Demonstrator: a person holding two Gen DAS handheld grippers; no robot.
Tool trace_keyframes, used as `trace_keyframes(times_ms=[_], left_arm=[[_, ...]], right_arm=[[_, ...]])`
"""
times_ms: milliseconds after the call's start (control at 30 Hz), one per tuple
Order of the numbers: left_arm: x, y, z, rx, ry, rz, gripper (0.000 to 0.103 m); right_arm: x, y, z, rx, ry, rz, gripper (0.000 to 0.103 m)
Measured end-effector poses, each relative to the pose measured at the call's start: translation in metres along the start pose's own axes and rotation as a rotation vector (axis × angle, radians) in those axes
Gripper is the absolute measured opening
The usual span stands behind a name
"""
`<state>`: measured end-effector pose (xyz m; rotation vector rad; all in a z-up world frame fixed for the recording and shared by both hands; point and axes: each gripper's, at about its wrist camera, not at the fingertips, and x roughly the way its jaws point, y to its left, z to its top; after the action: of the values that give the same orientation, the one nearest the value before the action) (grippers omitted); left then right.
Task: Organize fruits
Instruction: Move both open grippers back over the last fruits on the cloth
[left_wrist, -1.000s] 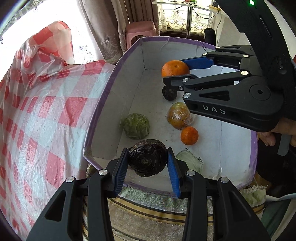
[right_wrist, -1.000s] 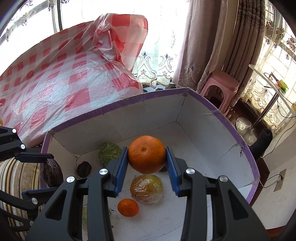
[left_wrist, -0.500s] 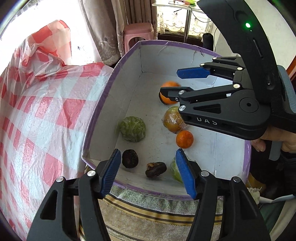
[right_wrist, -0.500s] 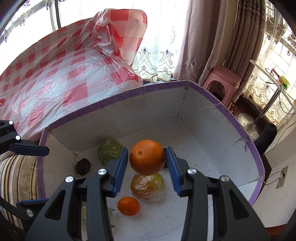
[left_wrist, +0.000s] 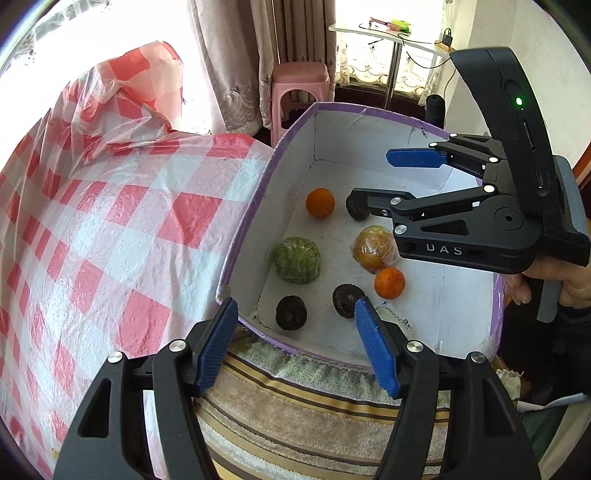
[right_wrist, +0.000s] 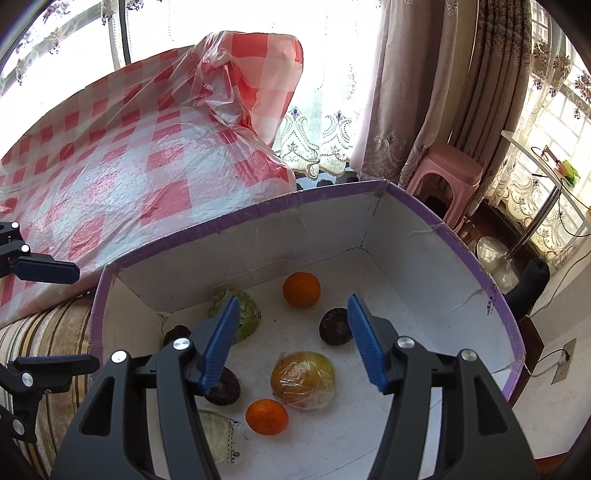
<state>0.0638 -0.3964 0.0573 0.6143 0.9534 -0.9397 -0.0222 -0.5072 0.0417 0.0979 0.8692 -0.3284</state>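
Note:
A white box with a purple rim holds the fruit. Inside lie a large orange, a small orange, a plastic-wrapped yellow fruit, a green round fruit and three dark fruits. My left gripper is open and empty above the box's near rim. My right gripper is open and empty above the box; it also shows in the left wrist view.
A red-checked plastic sheet covers the surface left of the box. A striped towel lies under the box's near edge. A pink stool and curtains stand behind. A netted pale fruit lies in the box corner.
Both grippers opened. The left one dropped its dark fruit into the box and pulled back. The right one released the large orange, which now rests on the box floor.

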Motion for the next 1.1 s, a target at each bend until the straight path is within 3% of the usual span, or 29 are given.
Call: trace_keyframes(times_ms=[1100], left_arm=[[-0.084, 0.081, -0.092, -0.264, -0.197, 0.113, 0.070]], right_arm=[[-0.020, 0.069, 0.013, -0.132, -0.040, 0.085, 0.062]])
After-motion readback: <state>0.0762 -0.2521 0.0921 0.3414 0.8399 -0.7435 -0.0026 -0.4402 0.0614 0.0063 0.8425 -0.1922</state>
